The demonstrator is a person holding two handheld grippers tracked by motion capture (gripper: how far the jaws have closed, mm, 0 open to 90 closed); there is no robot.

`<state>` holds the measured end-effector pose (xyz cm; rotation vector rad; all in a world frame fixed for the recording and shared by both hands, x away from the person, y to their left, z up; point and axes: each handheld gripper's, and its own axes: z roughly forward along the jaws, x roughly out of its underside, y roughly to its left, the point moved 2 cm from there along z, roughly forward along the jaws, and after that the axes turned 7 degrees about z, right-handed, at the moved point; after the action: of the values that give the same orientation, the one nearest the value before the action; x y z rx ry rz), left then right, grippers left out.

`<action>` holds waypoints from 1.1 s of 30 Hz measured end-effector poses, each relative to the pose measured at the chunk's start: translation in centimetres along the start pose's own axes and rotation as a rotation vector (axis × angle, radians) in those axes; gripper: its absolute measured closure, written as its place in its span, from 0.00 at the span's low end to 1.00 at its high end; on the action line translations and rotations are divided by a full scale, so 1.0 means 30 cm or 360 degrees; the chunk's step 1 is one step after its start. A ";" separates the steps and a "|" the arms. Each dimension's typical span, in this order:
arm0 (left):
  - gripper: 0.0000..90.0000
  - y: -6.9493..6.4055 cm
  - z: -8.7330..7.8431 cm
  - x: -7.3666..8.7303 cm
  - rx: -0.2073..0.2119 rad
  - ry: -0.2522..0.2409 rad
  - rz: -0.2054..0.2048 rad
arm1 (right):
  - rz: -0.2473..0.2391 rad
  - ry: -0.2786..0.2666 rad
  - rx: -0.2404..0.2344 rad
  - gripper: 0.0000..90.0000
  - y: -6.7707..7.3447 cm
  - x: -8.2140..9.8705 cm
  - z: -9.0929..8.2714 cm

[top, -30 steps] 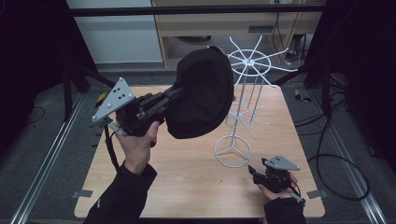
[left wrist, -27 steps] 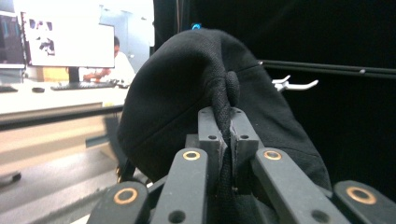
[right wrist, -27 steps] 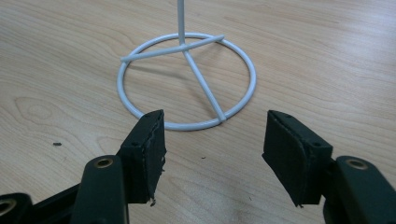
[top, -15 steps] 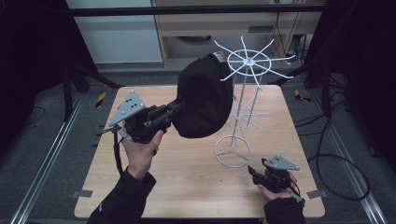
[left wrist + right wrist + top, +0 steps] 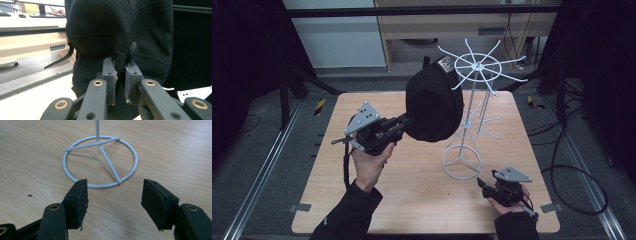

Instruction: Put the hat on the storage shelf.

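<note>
A black cap [image 5: 434, 105] hangs against the left spokes of the white wire rack [image 5: 477, 65], its top by the spoke wheel. My left gripper [image 5: 408, 121] reaches the cap's lower left edge. In the left gripper view a seam of the cap [image 5: 120, 32] lies between the pads [image 5: 110, 75]. The jaws have just been opening, and a narrow gap shows beside the fabric. My right gripper [image 5: 482, 184] rests low on the table, open and empty, just in front of the rack's ring base [image 5: 461, 162]. In the right gripper view the base [image 5: 100, 186] lies beyond its fingertips [image 5: 114, 183].
The wooden table [image 5: 412, 200] carries the rack right of centre. A lower tier of thin wire arms [image 5: 484, 122] sticks out halfway up the pole. Metal rails run along both sides of the table, and a desk and cabinets stand behind it.
The left hand has come down and to the right with the cap. The cap now rests at the rack's top spokes. The right hand has kept still.
</note>
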<state>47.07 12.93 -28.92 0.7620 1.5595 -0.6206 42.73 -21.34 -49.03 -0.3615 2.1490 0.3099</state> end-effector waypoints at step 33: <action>0.40 0.172 -0.286 0.544 -0.0388 0.0563 -0.0069 | 0.0094 0.0014 0.0039 0.29 -0.033 0.008 -0.002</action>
<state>44.71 24.70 -43.83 0.6778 1.9391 -0.3271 42.94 -22.31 -49.28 -0.2865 2.1728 0.3159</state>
